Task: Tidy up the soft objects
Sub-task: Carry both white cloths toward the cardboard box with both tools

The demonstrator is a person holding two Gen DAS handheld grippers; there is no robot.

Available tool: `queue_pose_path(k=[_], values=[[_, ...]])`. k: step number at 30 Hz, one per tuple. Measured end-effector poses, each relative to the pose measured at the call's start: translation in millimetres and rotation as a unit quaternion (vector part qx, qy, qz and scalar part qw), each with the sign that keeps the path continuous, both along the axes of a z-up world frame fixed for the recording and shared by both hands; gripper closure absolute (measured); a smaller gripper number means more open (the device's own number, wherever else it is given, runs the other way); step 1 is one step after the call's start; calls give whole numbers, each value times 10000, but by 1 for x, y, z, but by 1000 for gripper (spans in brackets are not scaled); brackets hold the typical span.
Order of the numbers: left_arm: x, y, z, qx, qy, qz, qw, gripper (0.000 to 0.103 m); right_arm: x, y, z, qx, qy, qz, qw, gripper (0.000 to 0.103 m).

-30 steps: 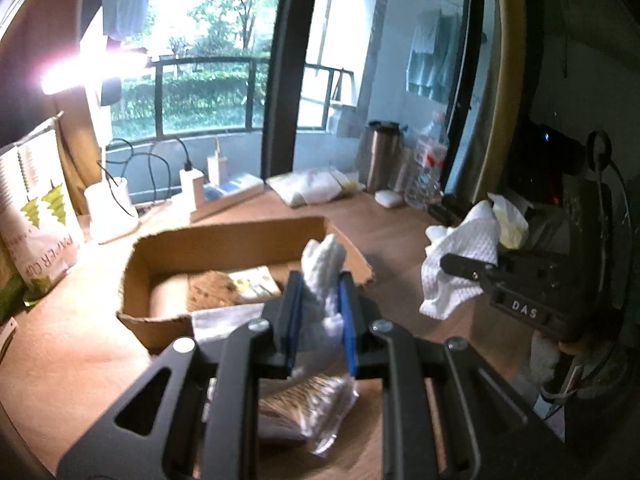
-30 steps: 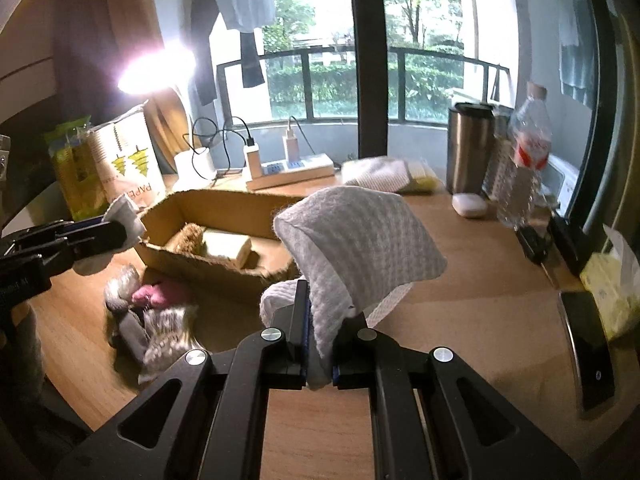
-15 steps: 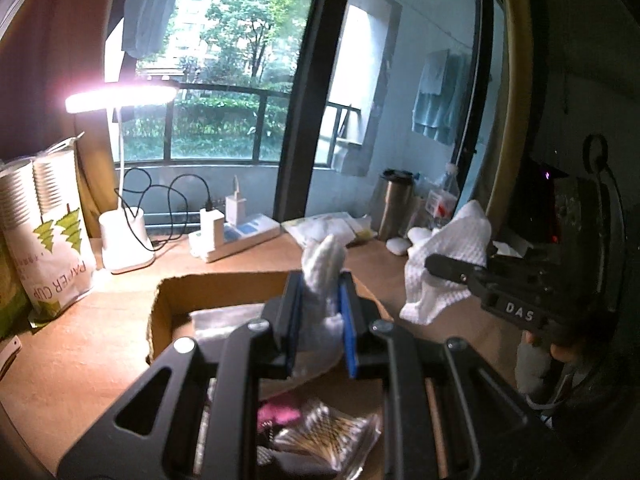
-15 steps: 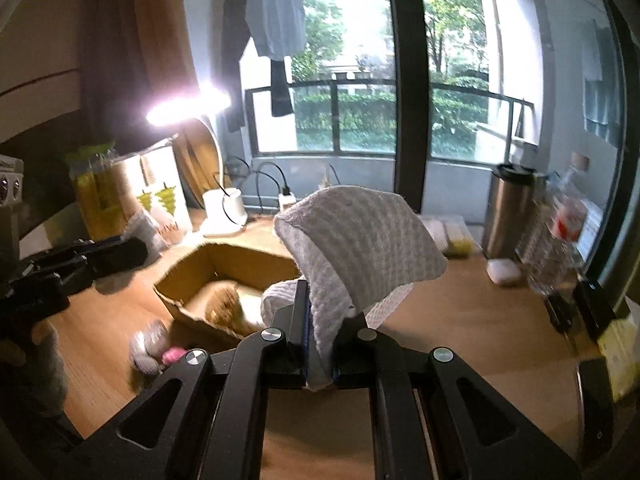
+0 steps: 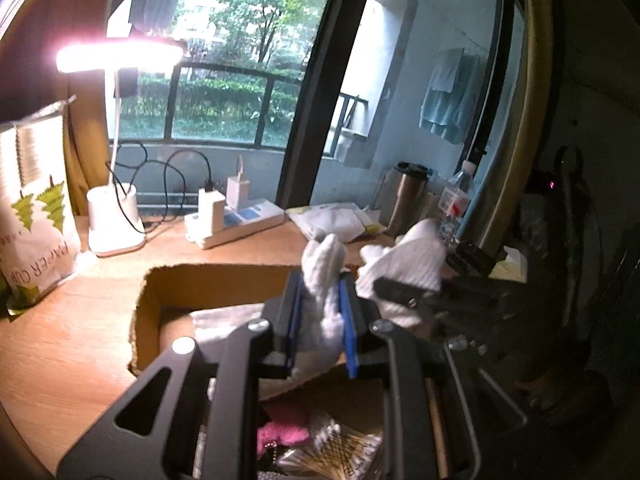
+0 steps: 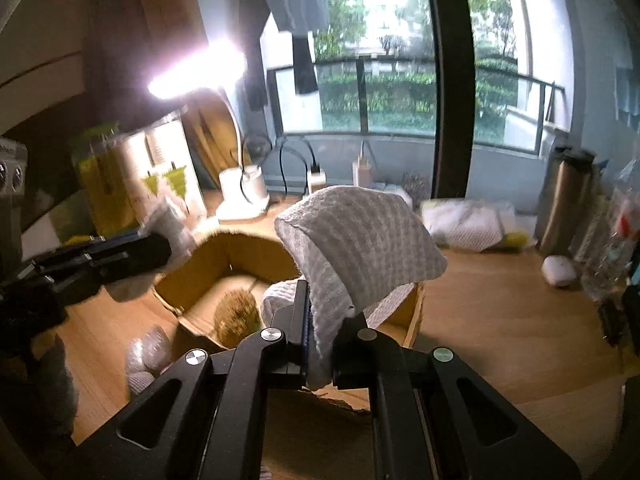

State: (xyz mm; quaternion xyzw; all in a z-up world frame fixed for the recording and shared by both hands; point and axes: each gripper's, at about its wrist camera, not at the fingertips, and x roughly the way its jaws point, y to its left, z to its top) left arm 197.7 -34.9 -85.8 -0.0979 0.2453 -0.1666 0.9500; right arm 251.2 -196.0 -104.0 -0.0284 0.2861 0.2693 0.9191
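Note:
My left gripper (image 5: 320,322) is shut on a small white knitted cloth (image 5: 322,276) and holds it above the near side of an open cardboard box (image 5: 152,300). My right gripper (image 6: 320,340) is shut on a white waffle towel (image 6: 360,244) and holds it over the same box (image 6: 224,248). The right gripper and its towel show in the left wrist view (image 5: 404,268). The left gripper shows at the left of the right wrist view (image 6: 160,246). A brown fuzzy item (image 6: 236,312) lies inside the box.
Pink and patterned soft items (image 5: 288,434) lie below the left gripper. A lit desk lamp (image 5: 116,224), power strip (image 5: 236,224), paper cup bag (image 5: 34,208), steel tumbler (image 6: 564,200), water bottle (image 5: 456,200) and folded cloths (image 6: 468,220) stand around the wooden desk.
Both grippers have risen and moved over the box, each still holding its cloth. The right gripper has come closer to the left one.

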Motion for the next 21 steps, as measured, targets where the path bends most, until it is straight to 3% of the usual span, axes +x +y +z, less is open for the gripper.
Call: queue_pose_path(k=[9, 10, 11, 13, 17, 21], values=[[27, -18, -17, -110, 264, -154, 9995, 85, 24, 5, -40, -427, 475, -13, 9980, 92], [30, -20, -18, -122, 283, -154, 9994, 84, 23, 5, -41, -446, 465, 6, 9979, 85], [33, -23, -19, -112, 301, -151, 9994, 84, 22, 3, -41, -454, 421, 14, 9981, 72], [39, -31, -21, -72, 340, -169, 9993, 83, 18, -1, -38, -384, 312, 87, 9987, 59], [53, -42, -30, -58, 564, -167, 9982, 83, 12, -11, -31, -250, 148, 201, 9994, 50], [64, -51, -41, -94, 808, -145, 9966, 83, 10, -24, -25, -146, 12, 115, 9998, 49]])
